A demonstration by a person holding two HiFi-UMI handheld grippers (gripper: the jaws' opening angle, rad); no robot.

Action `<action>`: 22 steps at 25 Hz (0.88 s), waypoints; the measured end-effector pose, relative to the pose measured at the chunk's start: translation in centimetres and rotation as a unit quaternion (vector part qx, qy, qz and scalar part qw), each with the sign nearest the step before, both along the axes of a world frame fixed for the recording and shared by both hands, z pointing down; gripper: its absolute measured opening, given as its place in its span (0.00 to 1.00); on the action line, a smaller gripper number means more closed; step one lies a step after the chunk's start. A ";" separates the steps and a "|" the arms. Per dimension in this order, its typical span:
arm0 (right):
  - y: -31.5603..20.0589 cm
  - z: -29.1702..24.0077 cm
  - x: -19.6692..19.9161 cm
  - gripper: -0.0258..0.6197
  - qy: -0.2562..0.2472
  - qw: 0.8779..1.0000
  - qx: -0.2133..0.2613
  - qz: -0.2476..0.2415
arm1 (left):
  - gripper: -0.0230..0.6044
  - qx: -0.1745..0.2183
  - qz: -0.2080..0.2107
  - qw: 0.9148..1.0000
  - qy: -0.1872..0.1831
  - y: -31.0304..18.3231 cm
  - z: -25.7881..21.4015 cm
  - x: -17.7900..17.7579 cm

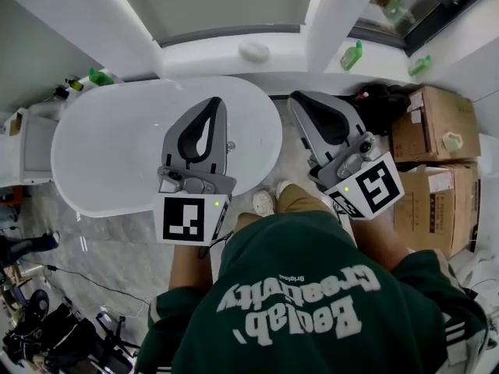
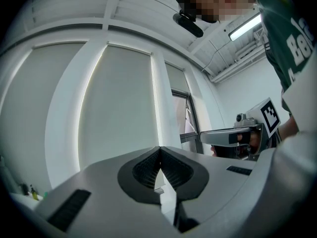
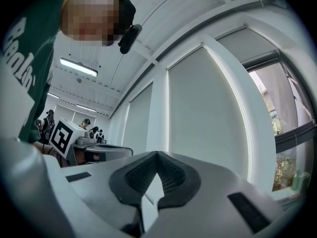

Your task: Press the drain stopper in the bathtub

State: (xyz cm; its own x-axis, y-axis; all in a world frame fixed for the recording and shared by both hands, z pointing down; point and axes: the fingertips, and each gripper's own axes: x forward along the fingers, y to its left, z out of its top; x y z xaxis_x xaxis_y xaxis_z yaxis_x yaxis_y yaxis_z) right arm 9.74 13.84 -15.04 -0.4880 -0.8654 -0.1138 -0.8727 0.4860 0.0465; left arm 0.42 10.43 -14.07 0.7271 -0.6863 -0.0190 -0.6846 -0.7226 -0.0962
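Observation:
The white oval bathtub point(image 1: 117, 142) fills the left middle of the head view. A small metal fitting point(image 1: 229, 145) shows on its surface beside my left gripper; I cannot tell whether it is the drain stopper. My left gripper point(image 1: 213, 101) hovers over the tub's right half, jaws shut and empty. My right gripper point(image 1: 297, 98) is held past the tub's right end, above the floor, also shut and empty. Both gripper views look level at window blinds: the left gripper point(image 2: 160, 148) and the right gripper point(image 3: 157, 153) each have their tips together.
Green bottles point(image 1: 352, 55) stand on the window sill, another green bottle point(image 1: 100, 77) by the tub's far left. A white soap-like lump point(image 1: 254, 51) lies on the ledge behind the tub. Cardboard boxes point(image 1: 433, 123) are stacked at the right. The person's shoes point(image 1: 263, 202) are at the tub's near right.

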 end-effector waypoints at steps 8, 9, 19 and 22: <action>-3.1 -0.1 0.1 0.06 -0.009 0.999 0.004 -0.040 | 0.05 -0.002 -0.039 0.999 -0.009 -2.1 -0.1 0.0; -3.6 -0.1 -0.1 0.06 -0.008 0.999 0.004 -0.046 | 0.05 -0.004 -0.044 0.999 -0.008 -2.5 -0.2 -0.1; -7.4 0.6 -1.3 0.06 -0.001 0.995 -0.010 -0.096 | 0.05 -0.019 -0.089 0.996 -0.003 -5.6 0.4 -1.0; -8.3 1.0 -1.0 0.06 -0.007 0.994 -0.016 -0.104 | 0.05 -0.019 -0.089 0.996 -0.011 -6.0 0.7 -0.5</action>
